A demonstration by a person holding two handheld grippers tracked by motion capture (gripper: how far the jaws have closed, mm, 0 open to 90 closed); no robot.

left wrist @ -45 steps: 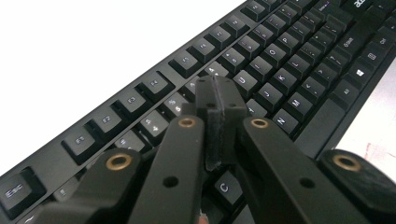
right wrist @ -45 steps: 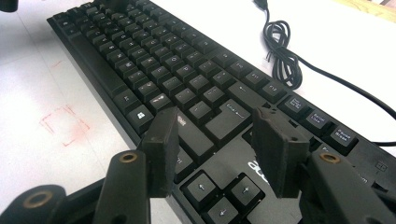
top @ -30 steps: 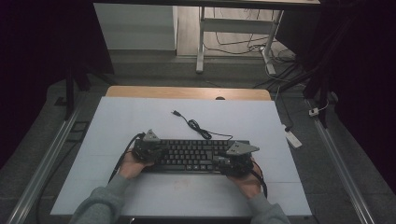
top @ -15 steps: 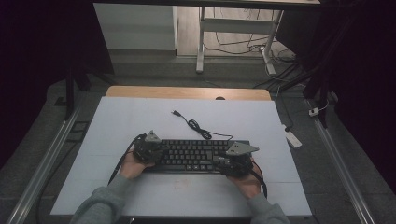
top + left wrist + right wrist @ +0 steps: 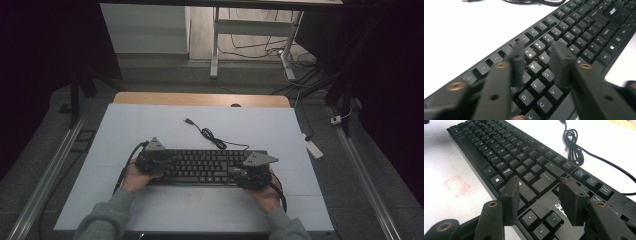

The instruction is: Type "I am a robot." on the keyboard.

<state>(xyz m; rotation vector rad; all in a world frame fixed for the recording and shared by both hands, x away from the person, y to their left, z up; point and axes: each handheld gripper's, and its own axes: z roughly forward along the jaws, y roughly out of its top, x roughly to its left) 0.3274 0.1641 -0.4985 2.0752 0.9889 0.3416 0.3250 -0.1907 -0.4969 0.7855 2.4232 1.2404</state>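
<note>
The black keyboard lies crosswise on the white table (cable trailing away), with the left gripper and right gripper, jaws apart, hovering over opposite ends.

In the high view, the left hand-held gripper and the right hand-held gripper covered both ends of the keyboard, and its key legends were too small to read. The person's sleeves ran off the bottom edge. In the left gripper view, the blurred jaws hid several keys, and the keyboard was cut off at the right edge. In the right gripper view, the cable left the frame at the top and at the right.
</note>
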